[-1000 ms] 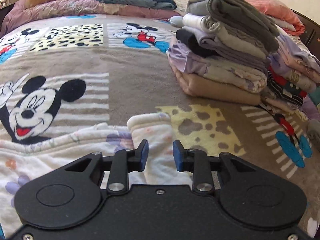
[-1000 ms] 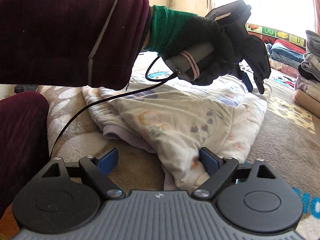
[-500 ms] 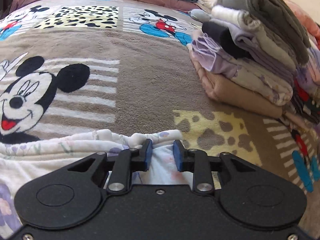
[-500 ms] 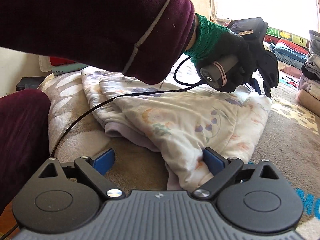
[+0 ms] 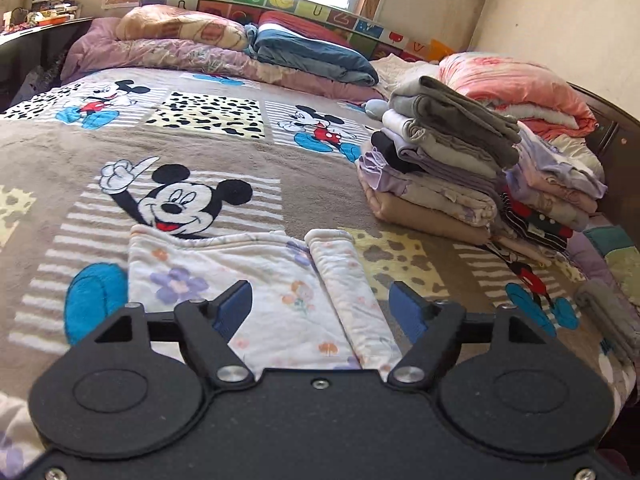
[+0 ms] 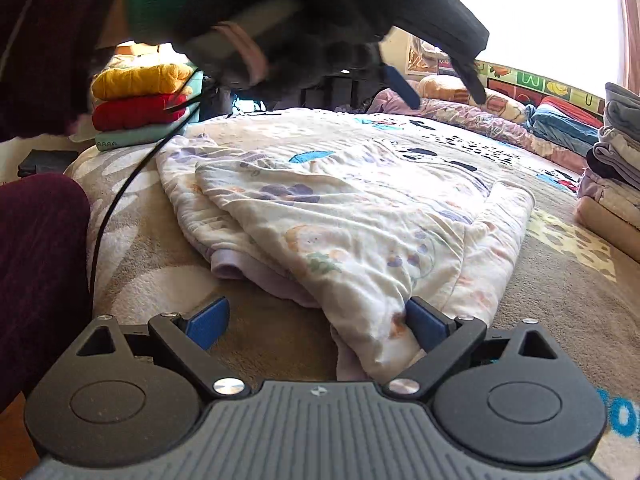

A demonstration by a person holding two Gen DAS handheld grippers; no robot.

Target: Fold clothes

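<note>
Floral garment, cream with purple and orange flowers, lies folded on the cartoon-mouse blanket of the bed, filling the lower centre of the left wrist view and the middle of the right wrist view. Left tongs are opening above it, their blue pads clear of the cloth, a folded sleeve seen between them. Right tongs stand spread wide at the garment's near corner, which touches only the right pad. A stack of folded clothes sits at right. A gloved hand fills the upper left of the right wrist view.
</note>
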